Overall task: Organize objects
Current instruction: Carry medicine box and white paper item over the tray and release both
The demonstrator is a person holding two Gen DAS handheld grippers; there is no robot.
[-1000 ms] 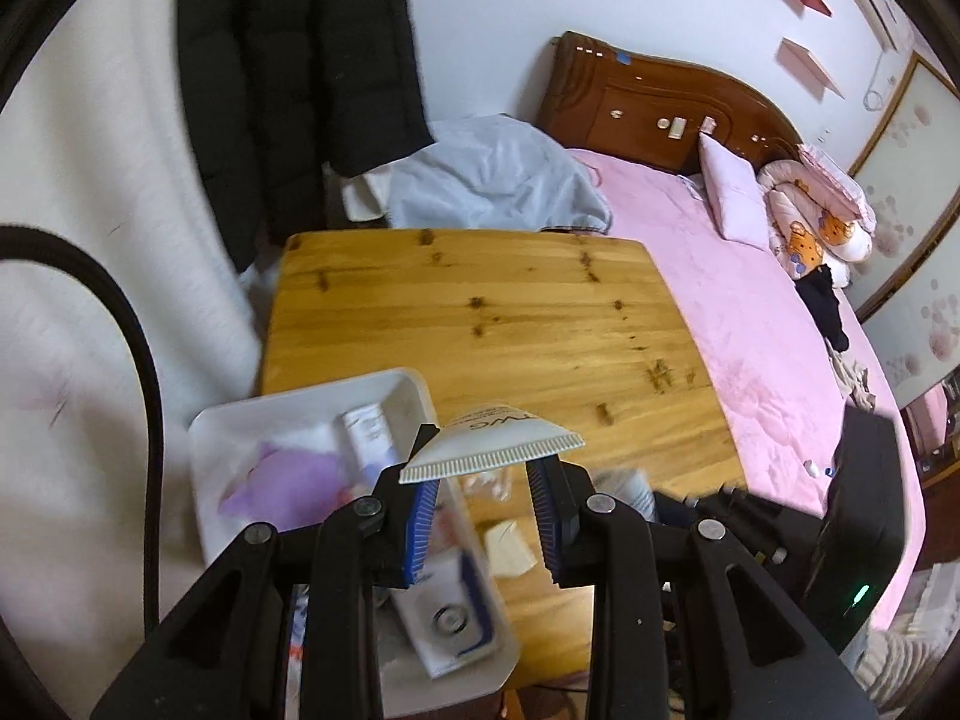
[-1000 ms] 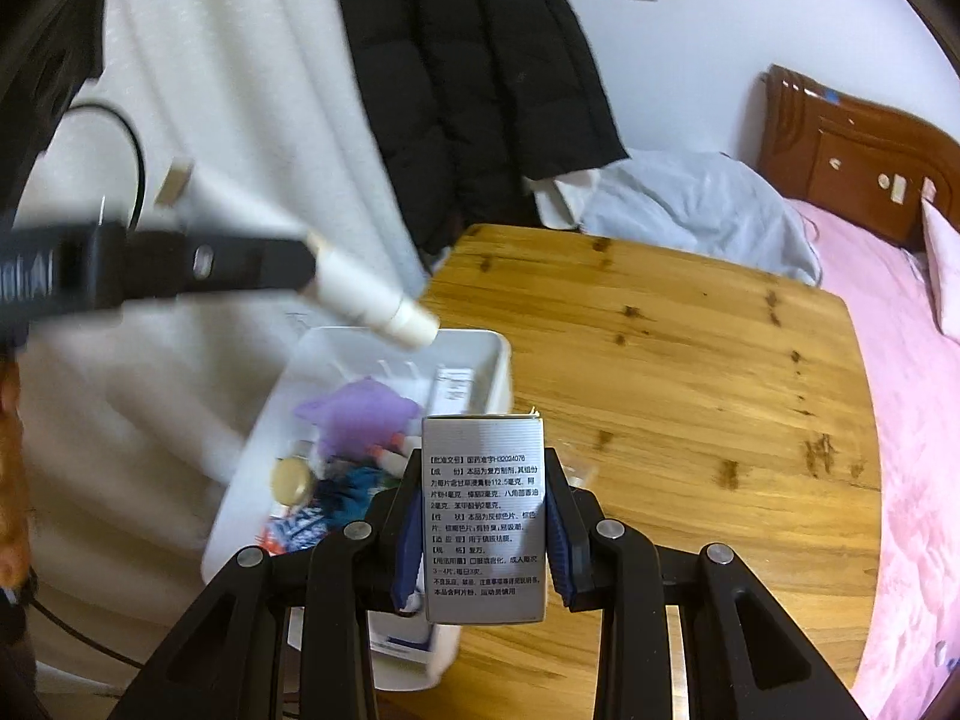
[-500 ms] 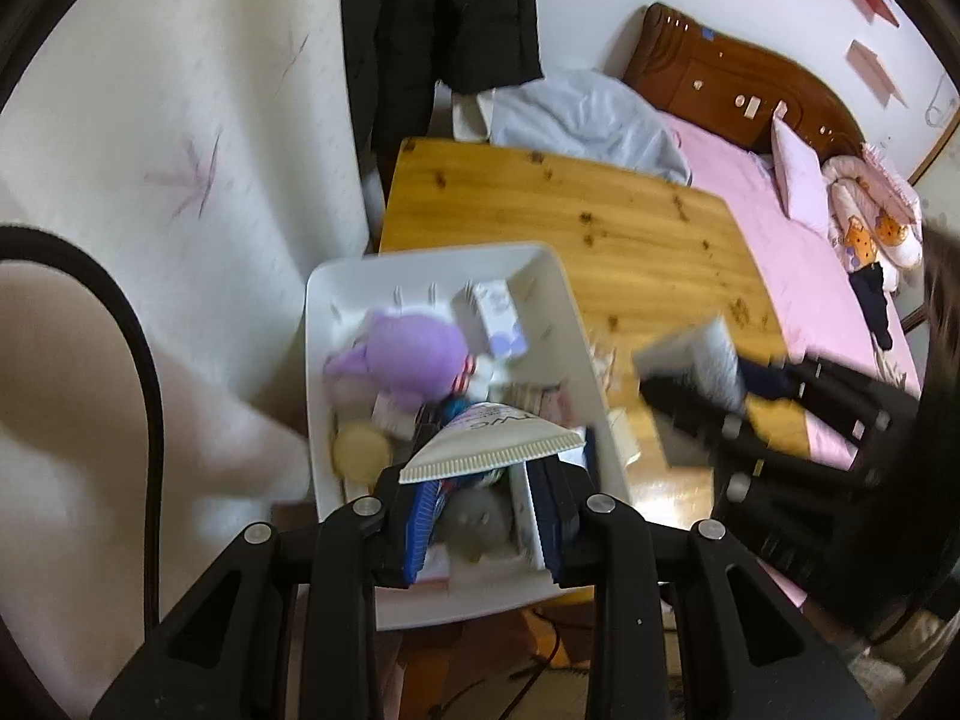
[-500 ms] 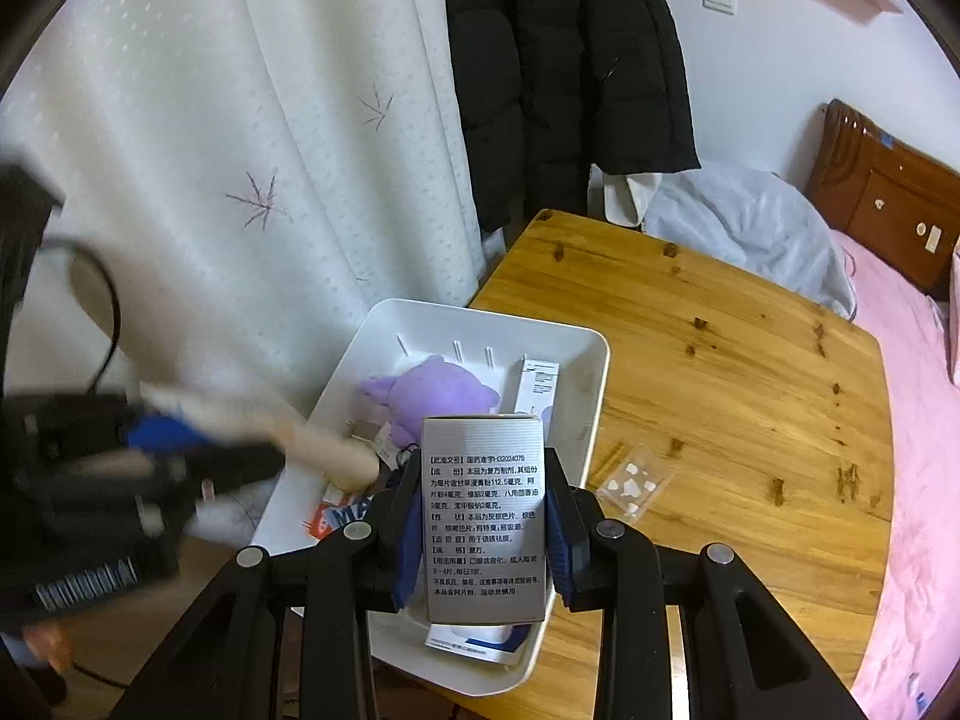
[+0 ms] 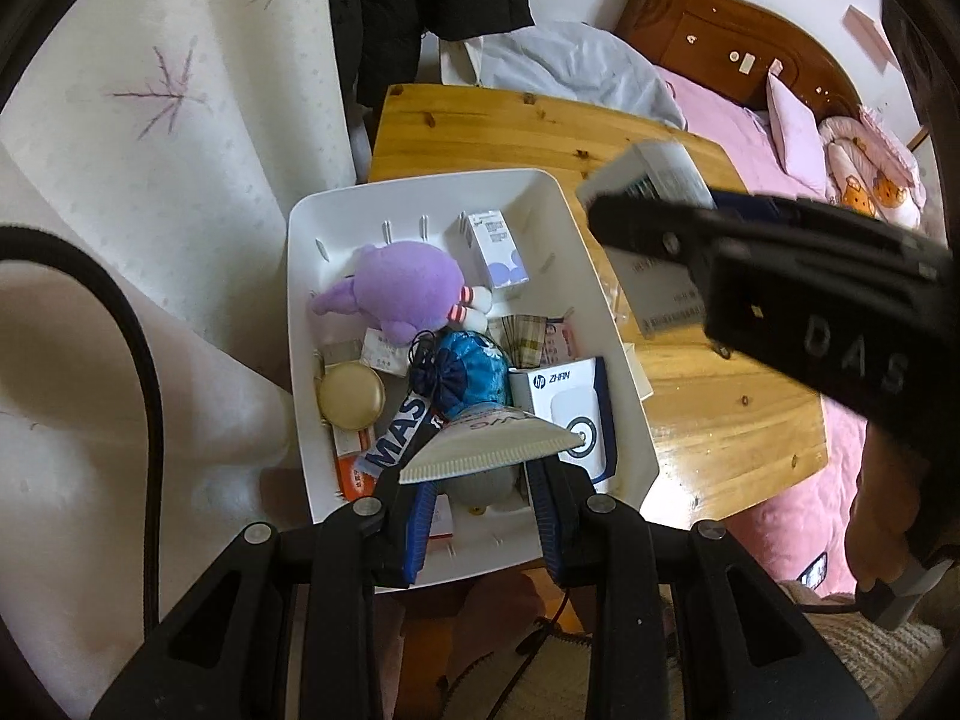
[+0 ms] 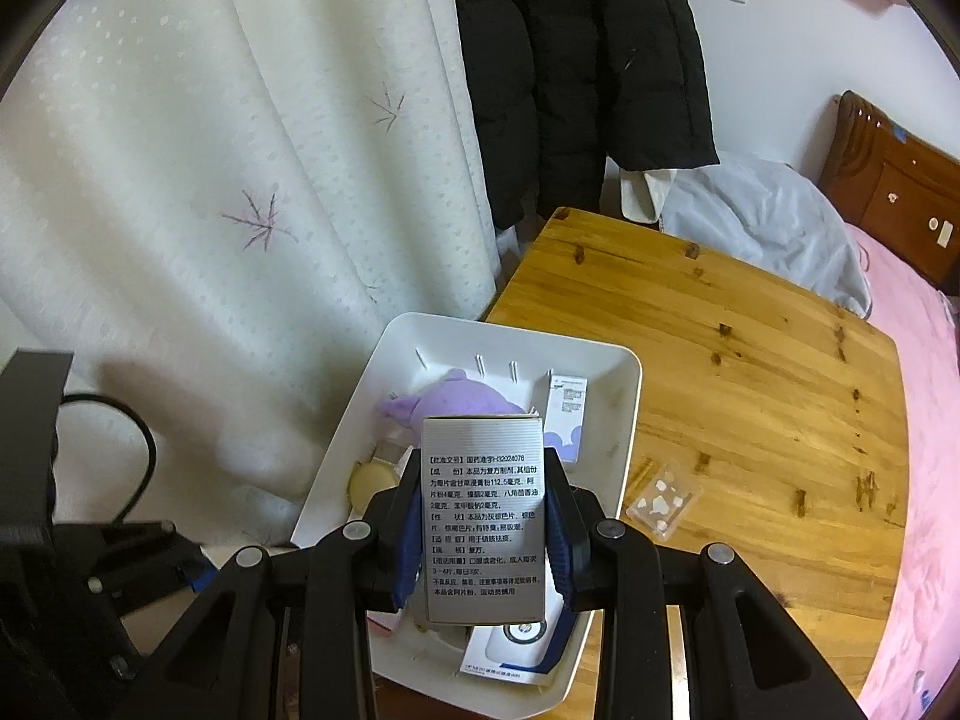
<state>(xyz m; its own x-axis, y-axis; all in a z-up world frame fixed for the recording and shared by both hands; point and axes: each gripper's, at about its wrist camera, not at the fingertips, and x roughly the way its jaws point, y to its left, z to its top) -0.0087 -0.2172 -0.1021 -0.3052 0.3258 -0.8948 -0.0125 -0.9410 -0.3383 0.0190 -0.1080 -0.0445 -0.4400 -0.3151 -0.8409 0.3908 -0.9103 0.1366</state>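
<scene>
Wooden surface [image 6: 750, 372] nearly bare; bin [image 5: 606, 324] mid-frame full. Left tool [image 5: 480, 504] grips tube [image 5: 486, 450], right tool [image 6: 483, 540] box [image 6: 483, 504]; a packet [image 6: 660, 504], perhaps pills, remains.

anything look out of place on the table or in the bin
One item: a small clear packet holding white pieces lies alone on the wooden table, just right of the white bin, while everything else is heaped inside. The bin's near end also overhangs the table edge.

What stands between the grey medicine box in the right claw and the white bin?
Nothing visible. The right claw holds the grey medicine box over the open white plastic bin, which has no lid, though it is crowded.
</scene>
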